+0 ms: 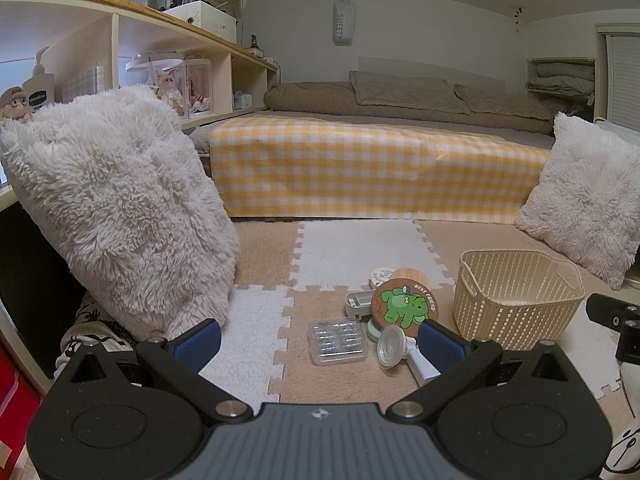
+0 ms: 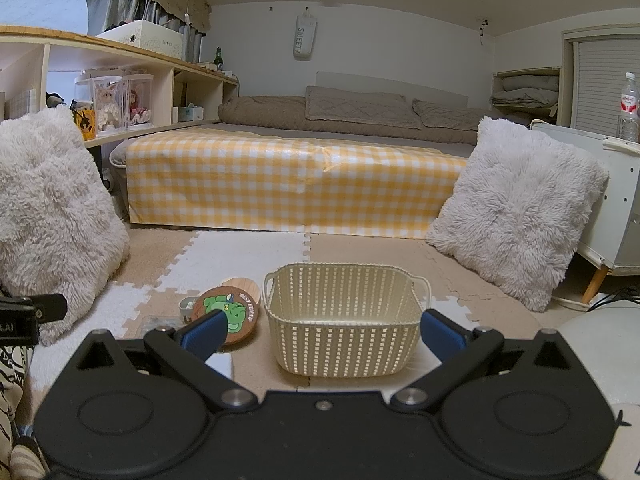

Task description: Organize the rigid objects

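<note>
The left gripper (image 1: 319,343) hangs low over the floor mat (image 1: 352,248) with its blue fingers (image 1: 198,344) spread wide and nothing between them; the right gripper (image 2: 322,334) is likewise released, its fingers (image 2: 204,334) parted on either side of the view toward the basket (image 2: 344,320). Just ahead of the left gripper lies the small pile to be sorted: a clear plastic case (image 1: 338,343) flat on the mat, a white funnel-shaped part (image 1: 400,350) on its side just beside the case, a round wooden coaster with a green cartoon print (image 1: 405,304) propped at a tilt over a pale green piece, a small grey-and-white box (image 1: 359,304) behind it, and a round tin (image 1: 382,275) furthest back. The cream woven basket stands upright on the mat to the right of the pile, near it but apart, and from the right wrist view its inside looks bare. By that showing, nothing has gone in yet and the whole job is left: each piece has to be picked up and set into the basket. The clear plastic case or the white funnel-shaped part, nearest the left fingers, looks the likeliest start. Two fluffy white cushions (image 2: 516,208) and the bed with a yellow checked cover (image 2: 296,188) lie beyond.
</note>
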